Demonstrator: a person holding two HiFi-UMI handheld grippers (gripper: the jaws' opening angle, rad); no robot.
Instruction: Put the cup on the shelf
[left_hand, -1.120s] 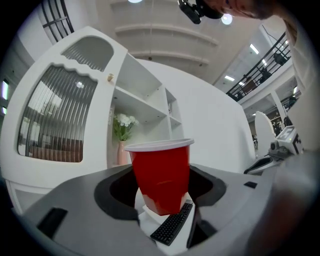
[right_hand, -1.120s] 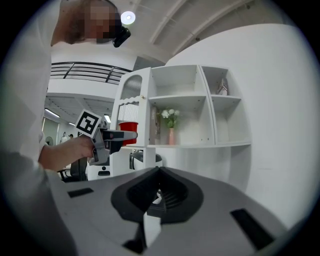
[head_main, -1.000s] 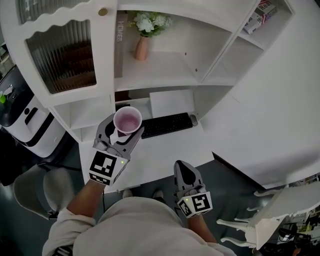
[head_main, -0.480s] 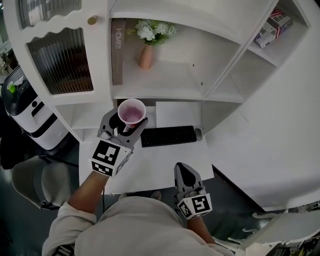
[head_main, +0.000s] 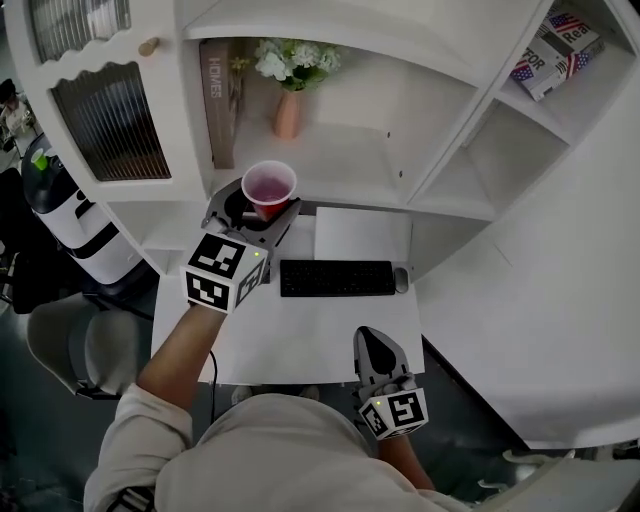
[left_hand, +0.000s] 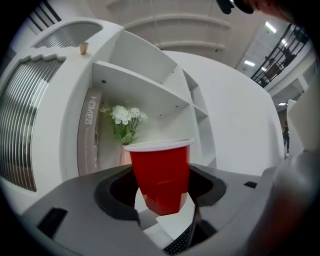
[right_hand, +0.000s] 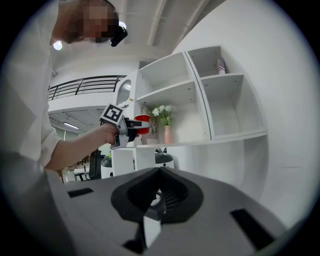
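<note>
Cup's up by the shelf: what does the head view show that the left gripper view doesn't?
Only the head view: the right tongs, shut, near the desk's front edge, and the mouse. Only the left gripper view: the left tongs clamping the cup's lower wall. Both: the cup, the flower vase and the upright book on the shelf.

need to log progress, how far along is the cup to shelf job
Done: the red cup is gripped upright in the left gripper. In hand: it hangs at the front edge of the shelf, near the flower vase, not on the board. Left: set it down and open the jaws. The right gripper is shut, idle, low.
</note>
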